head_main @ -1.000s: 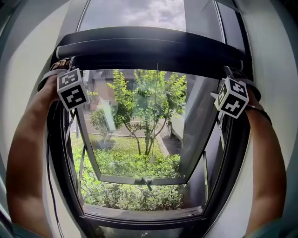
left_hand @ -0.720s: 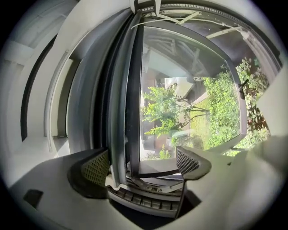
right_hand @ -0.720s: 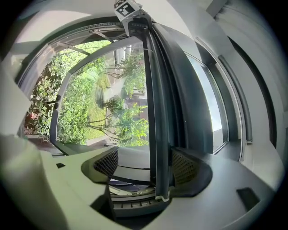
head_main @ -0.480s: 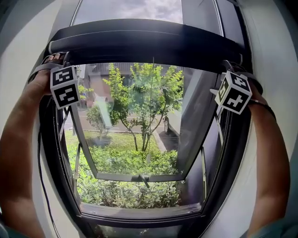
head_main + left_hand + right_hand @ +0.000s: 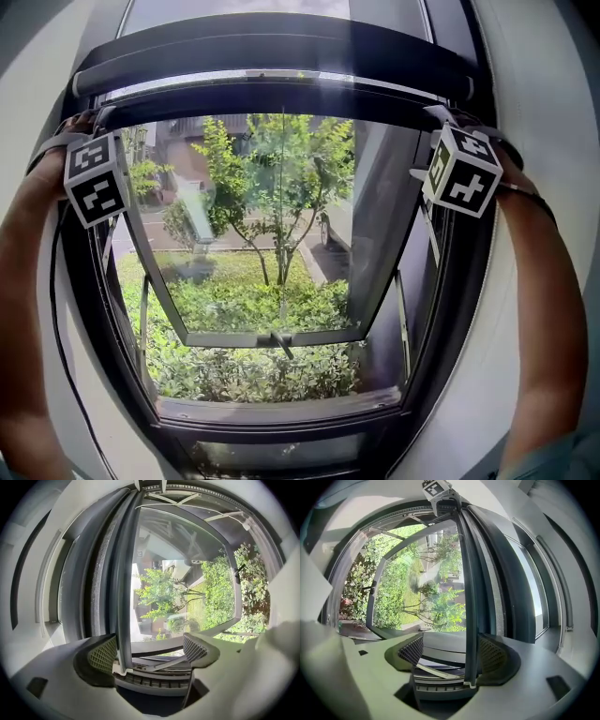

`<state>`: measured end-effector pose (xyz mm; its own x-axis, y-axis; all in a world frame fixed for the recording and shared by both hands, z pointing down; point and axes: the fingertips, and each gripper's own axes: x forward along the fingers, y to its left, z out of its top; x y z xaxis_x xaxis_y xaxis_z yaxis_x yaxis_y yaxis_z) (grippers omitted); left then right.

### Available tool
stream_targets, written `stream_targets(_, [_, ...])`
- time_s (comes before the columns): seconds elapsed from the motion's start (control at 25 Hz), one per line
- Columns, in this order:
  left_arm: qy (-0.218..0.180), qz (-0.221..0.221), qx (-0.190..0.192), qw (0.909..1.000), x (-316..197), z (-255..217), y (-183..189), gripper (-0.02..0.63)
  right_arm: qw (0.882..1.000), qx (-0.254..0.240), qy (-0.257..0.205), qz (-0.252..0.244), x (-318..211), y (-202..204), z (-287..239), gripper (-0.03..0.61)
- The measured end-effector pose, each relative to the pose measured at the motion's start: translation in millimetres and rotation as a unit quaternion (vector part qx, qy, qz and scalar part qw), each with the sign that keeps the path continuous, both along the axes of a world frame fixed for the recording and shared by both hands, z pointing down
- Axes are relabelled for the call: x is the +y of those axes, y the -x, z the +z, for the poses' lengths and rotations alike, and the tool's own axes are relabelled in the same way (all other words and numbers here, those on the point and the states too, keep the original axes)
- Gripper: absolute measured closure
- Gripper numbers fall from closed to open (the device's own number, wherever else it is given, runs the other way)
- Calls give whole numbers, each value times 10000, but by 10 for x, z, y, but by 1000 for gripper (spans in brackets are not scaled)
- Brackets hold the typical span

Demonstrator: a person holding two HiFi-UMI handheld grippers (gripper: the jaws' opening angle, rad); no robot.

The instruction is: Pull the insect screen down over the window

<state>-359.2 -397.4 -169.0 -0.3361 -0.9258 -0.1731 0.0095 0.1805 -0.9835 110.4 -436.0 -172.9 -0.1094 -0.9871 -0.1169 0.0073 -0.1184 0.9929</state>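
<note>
The left gripper [image 5: 150, 651] at ten o'clock and the right gripper [image 5: 452, 653] at two straddle the ends of the insect screen's slim dark metal pull bar [image 5: 272, 94], jaws apart, not clamped. It sits high, at twelve; likely light, stiff and spring-loaded, so clamp both ends evenly. Beyond, the glass window sash [image 5: 234, 339] stands open.

Place: likely home — window [image 5: 281, 412] | shrubs [image 5: 244, 370], tree [image 5: 281, 178], neighbouring house [image 5: 183, 155] outside

Screen pull bar [image 5: 272, 94] slightly lower.
</note>
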Motion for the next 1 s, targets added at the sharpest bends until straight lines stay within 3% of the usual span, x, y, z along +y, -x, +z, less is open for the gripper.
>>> stream_targets(0.32, [245, 241, 13, 9994, 70, 553, -23, 156, 9989, 95, 457, -3, 56, -16, 525, 235])
stream_targets(1.0, [940, 149, 177, 9953, 160, 1734, -24, 158, 9929, 328, 1138, -134, 127, 0, 1638, 235])
